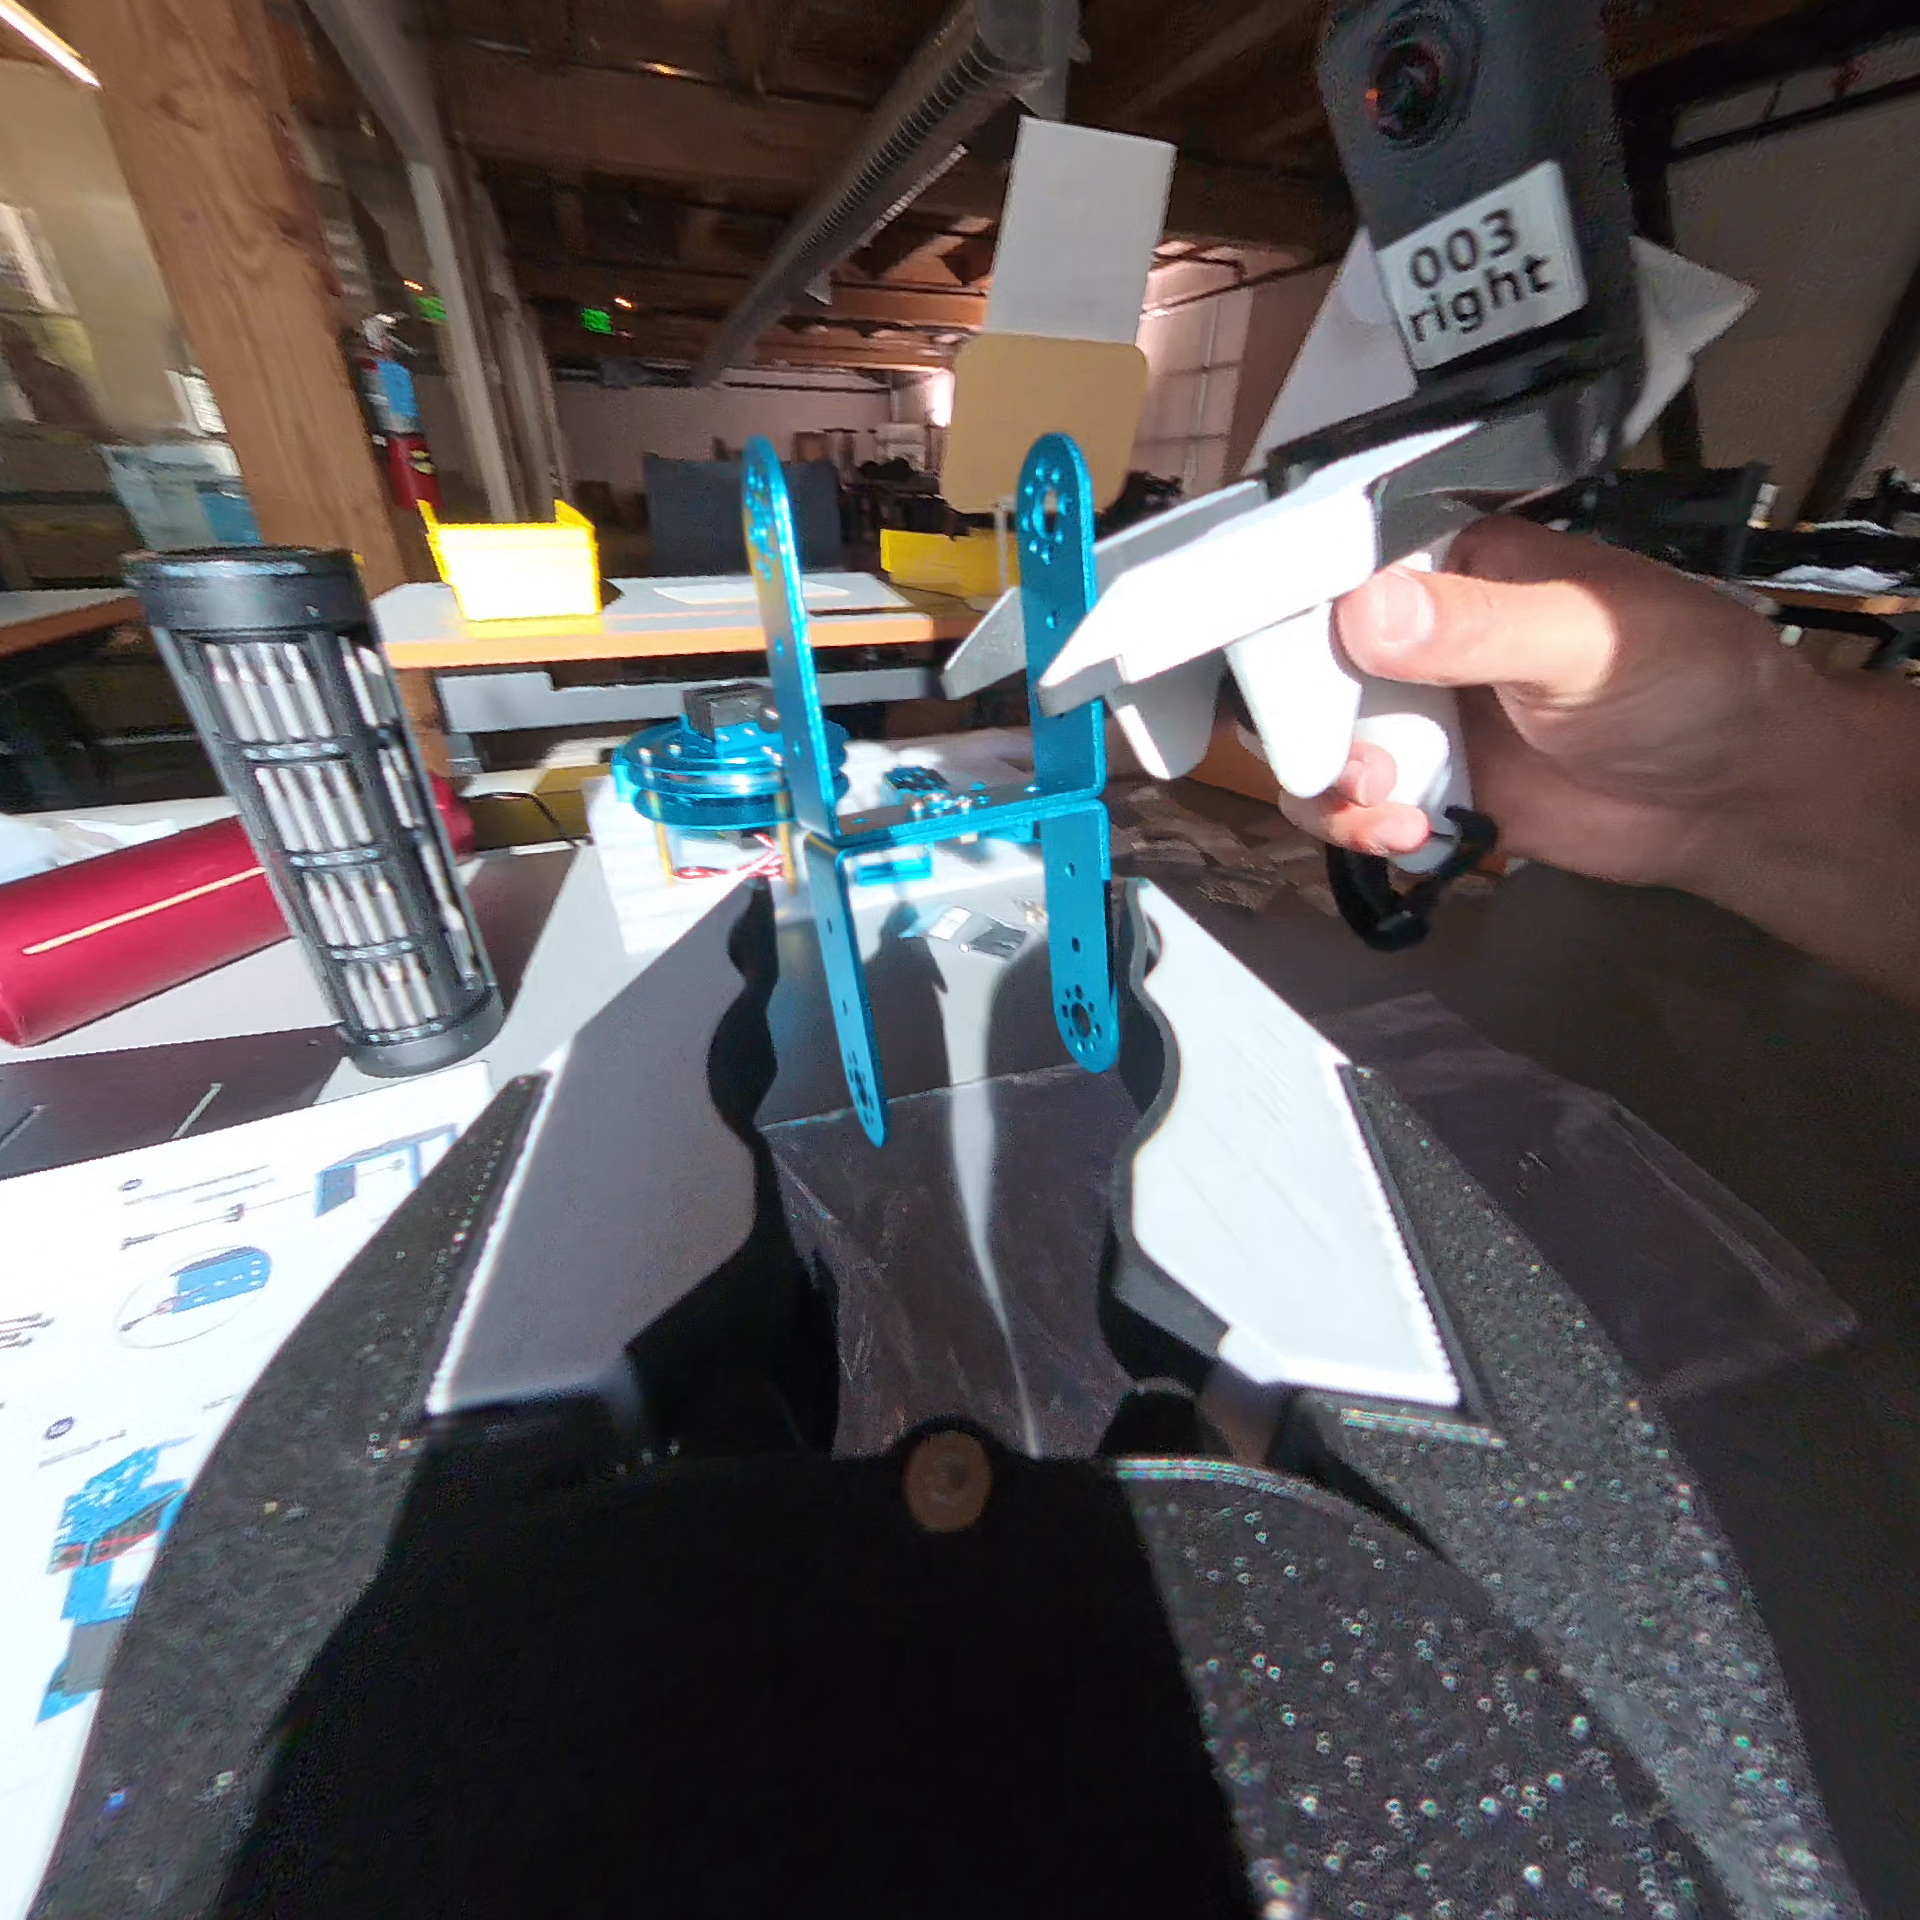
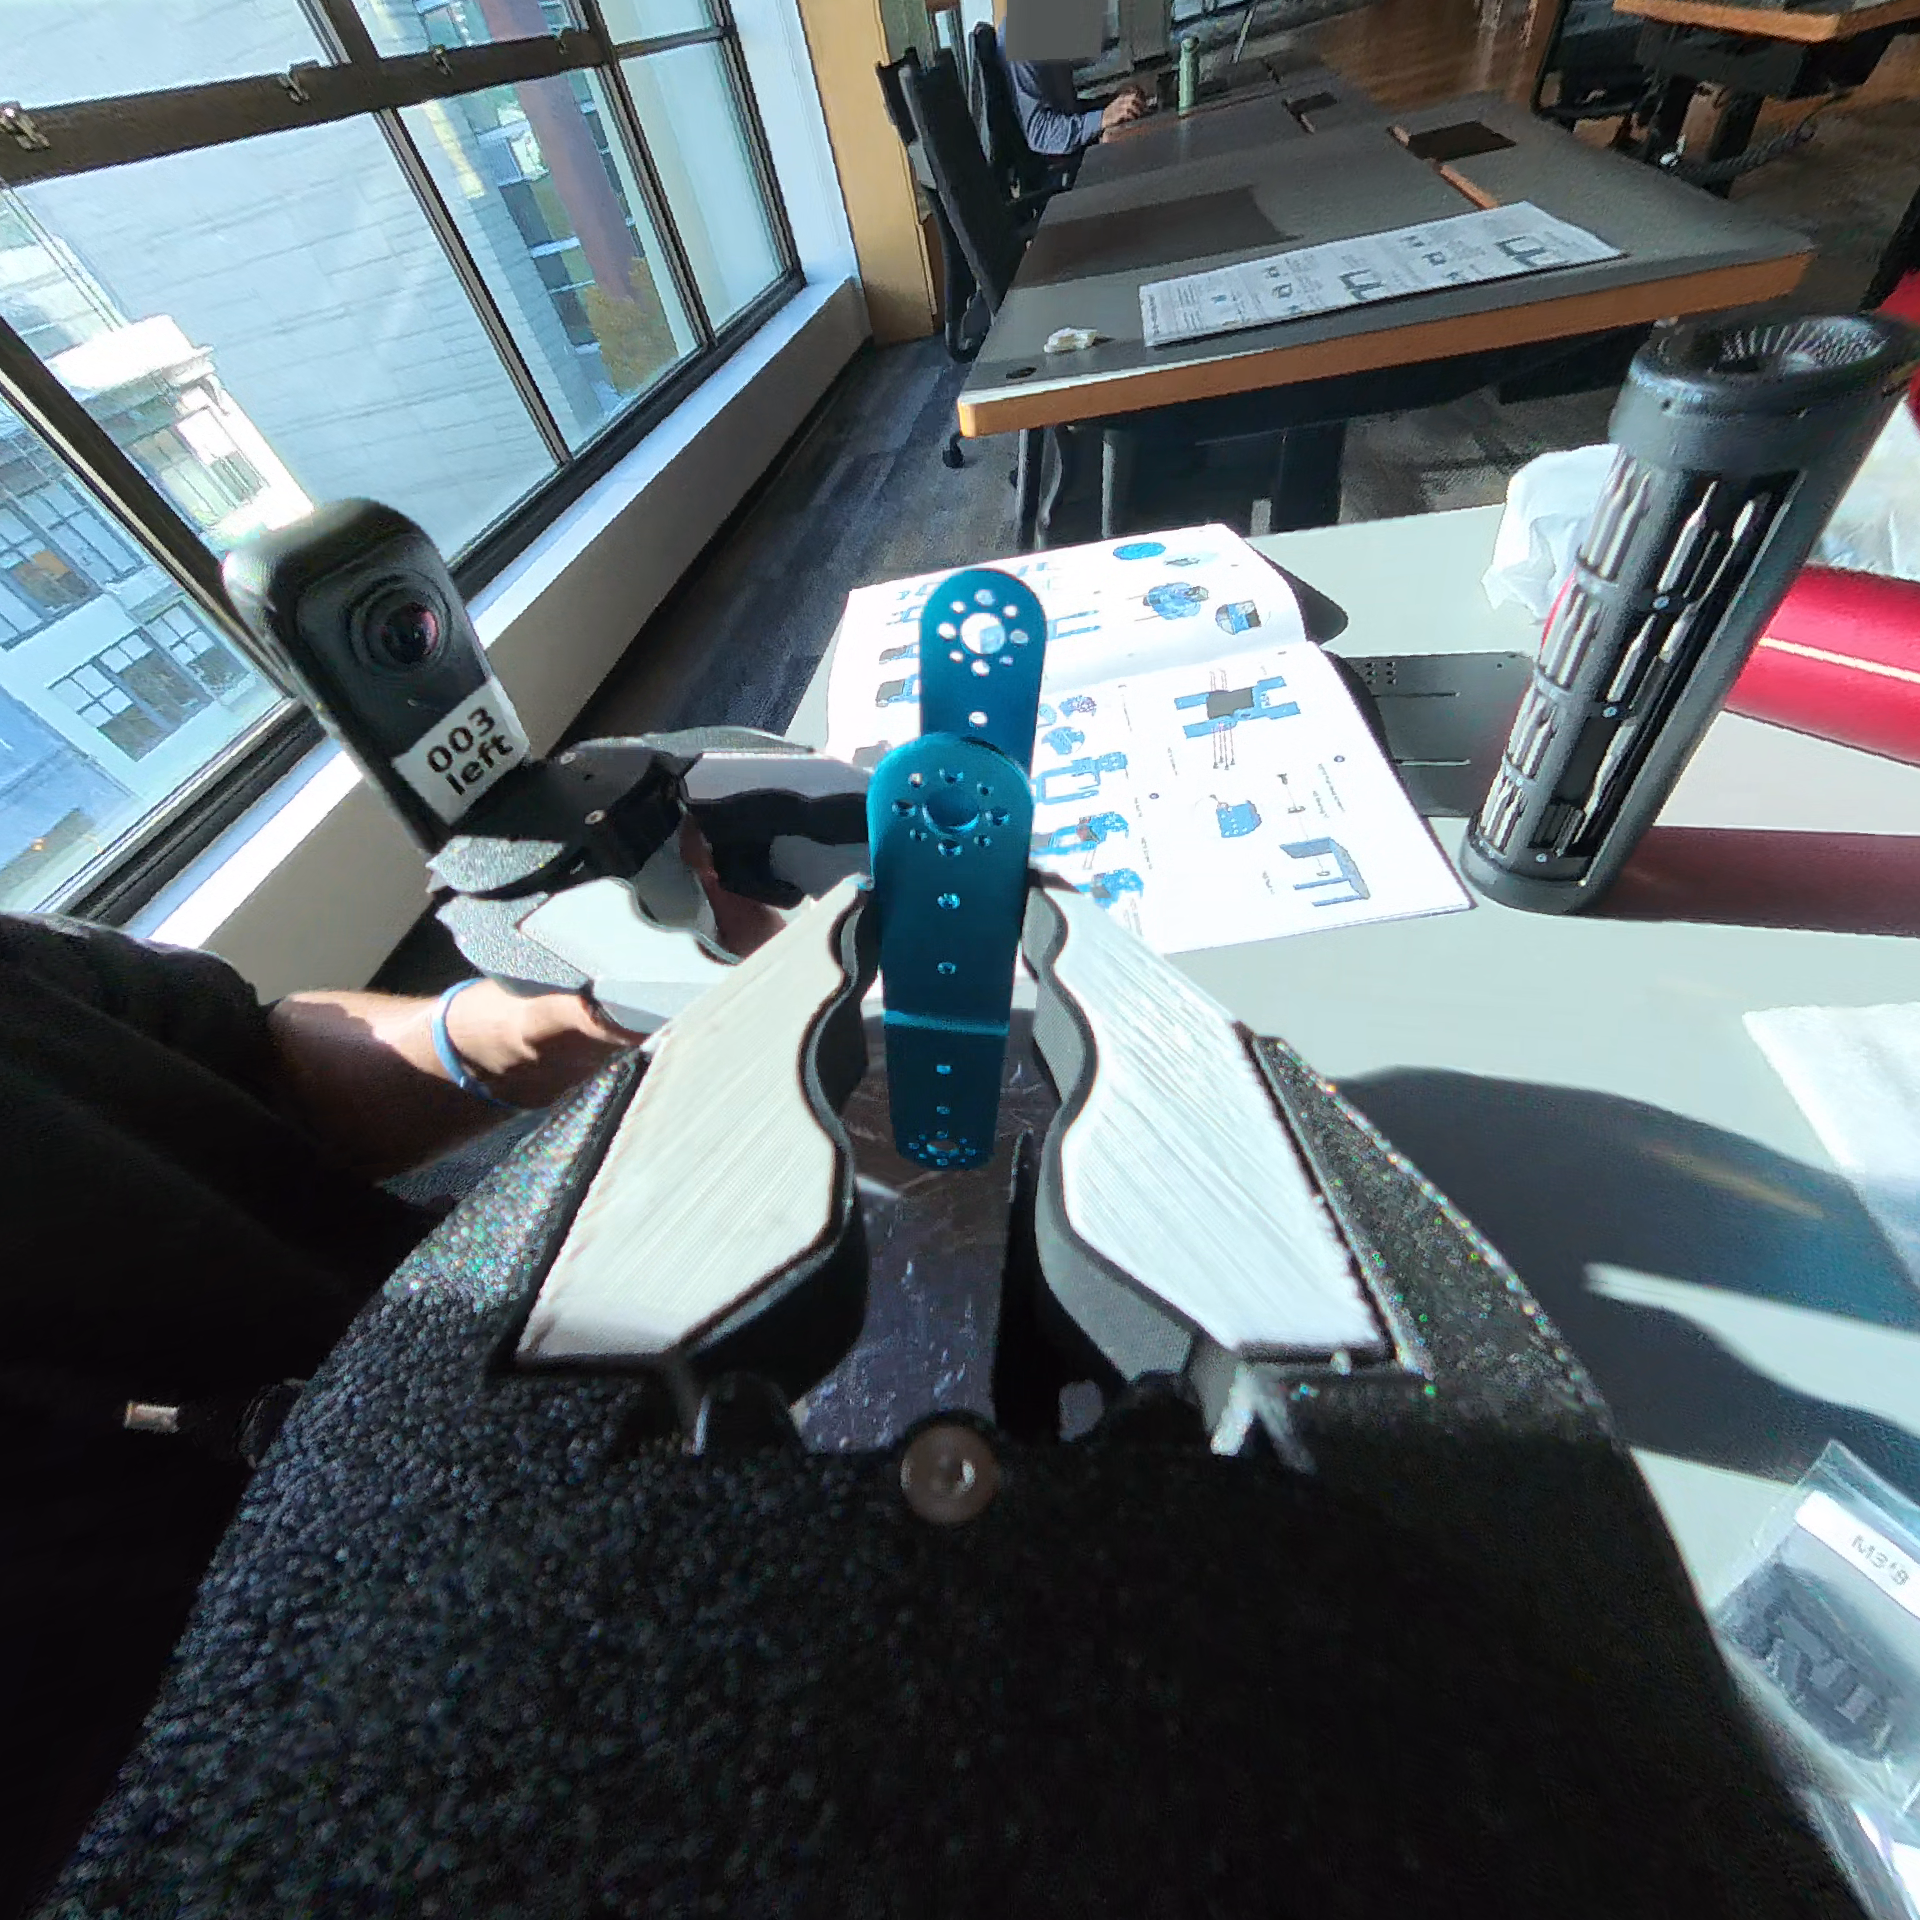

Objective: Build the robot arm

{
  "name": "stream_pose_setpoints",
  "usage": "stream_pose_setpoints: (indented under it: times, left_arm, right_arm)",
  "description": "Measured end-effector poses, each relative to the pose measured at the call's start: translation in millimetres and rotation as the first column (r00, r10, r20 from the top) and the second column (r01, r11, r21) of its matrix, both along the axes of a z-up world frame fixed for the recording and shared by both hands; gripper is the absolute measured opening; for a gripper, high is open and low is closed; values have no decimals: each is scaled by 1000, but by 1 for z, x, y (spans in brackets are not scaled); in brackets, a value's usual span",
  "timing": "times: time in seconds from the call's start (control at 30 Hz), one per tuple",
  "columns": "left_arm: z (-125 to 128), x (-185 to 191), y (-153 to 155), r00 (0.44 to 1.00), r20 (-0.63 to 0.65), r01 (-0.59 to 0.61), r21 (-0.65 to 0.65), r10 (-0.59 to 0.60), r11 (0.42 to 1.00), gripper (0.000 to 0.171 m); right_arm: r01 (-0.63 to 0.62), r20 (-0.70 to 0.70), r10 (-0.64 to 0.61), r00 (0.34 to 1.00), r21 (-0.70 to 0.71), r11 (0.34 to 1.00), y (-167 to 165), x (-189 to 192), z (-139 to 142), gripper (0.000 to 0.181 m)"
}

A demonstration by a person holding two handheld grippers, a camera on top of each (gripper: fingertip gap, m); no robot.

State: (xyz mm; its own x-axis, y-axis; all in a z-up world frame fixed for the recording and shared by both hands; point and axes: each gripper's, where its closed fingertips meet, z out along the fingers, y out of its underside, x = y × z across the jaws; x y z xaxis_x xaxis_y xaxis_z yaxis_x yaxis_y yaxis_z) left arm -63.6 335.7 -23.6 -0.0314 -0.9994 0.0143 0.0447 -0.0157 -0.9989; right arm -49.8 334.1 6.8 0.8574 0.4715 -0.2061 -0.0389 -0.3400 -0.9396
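1. Centrally, in both wrist views, a blue metal bracket assembly (image 1: 940,810) — two U-shaped pieces joined back to back into an H shape, with perforated rounded arms — is held up in the air above the table (image 2: 1299,997).
2. In the left wrist view the left gripper (image 1: 951,935) has its fingers on either side of the assembly's lower arms; the right finger looks pressed against the lower right arm, while contact on the left side is hard to confirm, so I cannot tell how firmly it grips.
3. The right gripper (image 2: 945,914) is closed narrowly onto one upright arm of the assembly, at the centre of the right wrist view; the left wrist view shows it coming in from the upper right, with its tips on the upper right arm.
4. A hand (image 1: 1621,707) at the right edge of the left wrist view squeezes that gripper's white handle.
5. A black cylindrical holder of screwdriver bits (image 1: 322,810) stands at the left of that view, with a red case (image 1: 135,914) lying just behind it.
6. An open instruction booklet (image 2: 1195,769) with blue diagrams lies on the table, behind the assembly in the right wrist view.
7. A blue round base with a servo (image 1: 717,758) sits beyond the assembly — centre of the left wrist view.
8. A clear bag of small dark parts (image 2: 1829,1662) lies at the lower right of the right wrist view.
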Motion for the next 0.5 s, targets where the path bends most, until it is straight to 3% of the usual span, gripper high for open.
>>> stream_pose_setpoints:
  times: [0.13, 0.3, 0.5]
  left_arm:
    - [-17, -15, 0, 982, -117, 154, 10, -152, 988, 66]
    - [-28, -14, 4, 899, -218, 353, -157, -381, 922, 70]
    - [-36, 11, -11, 813, -316, 489, -86, -489, 868, 62]
  right_arm:
    - [-101, -37, 99, 994, -56, 993, -9, 6, -19, 27]
    - [-218, -86, 214, 973, -49, 975, -16, 13, -41, 26]
    - [-349, -9, 349, 937, -33, 937, -23, 14, -67, 26]
